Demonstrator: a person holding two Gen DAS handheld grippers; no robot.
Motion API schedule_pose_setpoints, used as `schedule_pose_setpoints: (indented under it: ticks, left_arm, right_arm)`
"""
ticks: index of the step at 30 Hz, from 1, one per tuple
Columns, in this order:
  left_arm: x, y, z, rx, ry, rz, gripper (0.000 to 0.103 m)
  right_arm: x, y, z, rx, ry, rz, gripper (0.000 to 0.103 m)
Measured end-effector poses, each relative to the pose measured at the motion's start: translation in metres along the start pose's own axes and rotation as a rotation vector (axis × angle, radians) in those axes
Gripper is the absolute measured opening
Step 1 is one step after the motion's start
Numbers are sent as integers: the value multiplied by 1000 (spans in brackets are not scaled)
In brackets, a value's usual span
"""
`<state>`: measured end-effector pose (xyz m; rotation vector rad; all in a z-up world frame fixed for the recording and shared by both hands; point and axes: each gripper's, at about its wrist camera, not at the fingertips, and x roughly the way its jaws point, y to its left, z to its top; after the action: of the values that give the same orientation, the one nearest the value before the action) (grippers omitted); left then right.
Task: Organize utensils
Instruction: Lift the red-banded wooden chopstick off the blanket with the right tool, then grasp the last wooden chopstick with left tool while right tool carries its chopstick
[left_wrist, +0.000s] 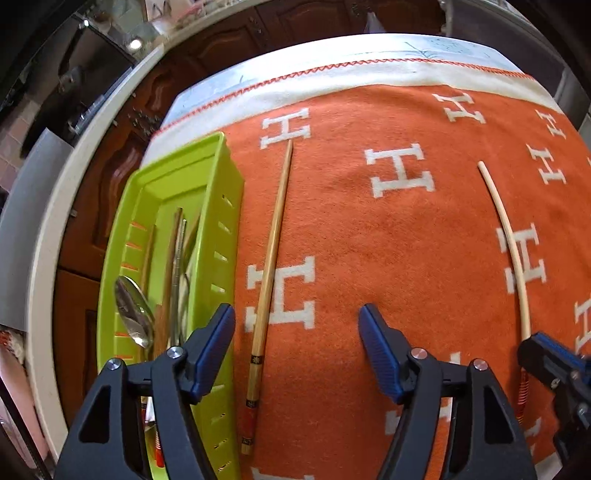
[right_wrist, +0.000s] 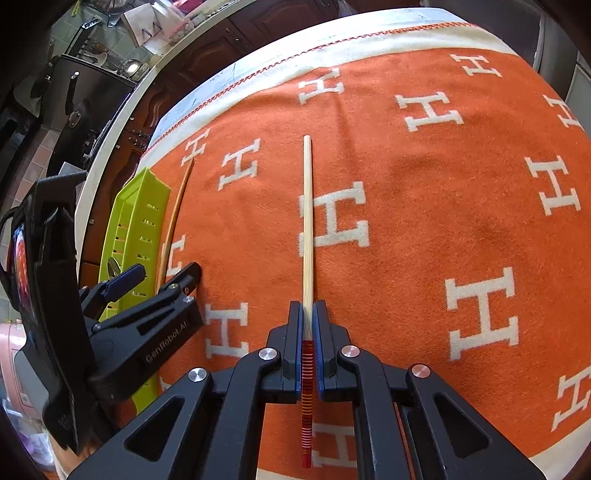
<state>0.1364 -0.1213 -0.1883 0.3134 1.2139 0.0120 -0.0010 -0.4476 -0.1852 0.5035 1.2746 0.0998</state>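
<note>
The right gripper (right_wrist: 306, 332) clamps a pale chopstick (right_wrist: 306, 221); the left gripper (left_wrist: 297, 350), jaws apart, straddles the bamboo chopstick (left_wrist: 271, 251), which could roll if nudged.

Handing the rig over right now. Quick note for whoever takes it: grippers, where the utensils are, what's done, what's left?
Right gripper: shut on the pale chopstick, gripped just above its red-striped handle end, tip pointing away over the orange blanket.
Left gripper: open, holding nothing, over the bamboo chopstick, which lies on the blanket beside the green tray.
Done: a spoon and several other long utensils already lie in the tray.
Left: put the pale chopstick in the tray, then pick up the bamboo one and do the same.
</note>
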Motion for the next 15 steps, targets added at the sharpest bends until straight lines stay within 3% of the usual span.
schedule_pose_setpoints:
  ticks: [7,15]
  left_arm:
    - [19,28,20,-89,110,-143,68]
    - [23,28,25,-71,119,-148,67]
  right_arm:
    - [-1,-4,0,36,0,0,5]
    - [-3,-6,-1,45,-4,9,5]
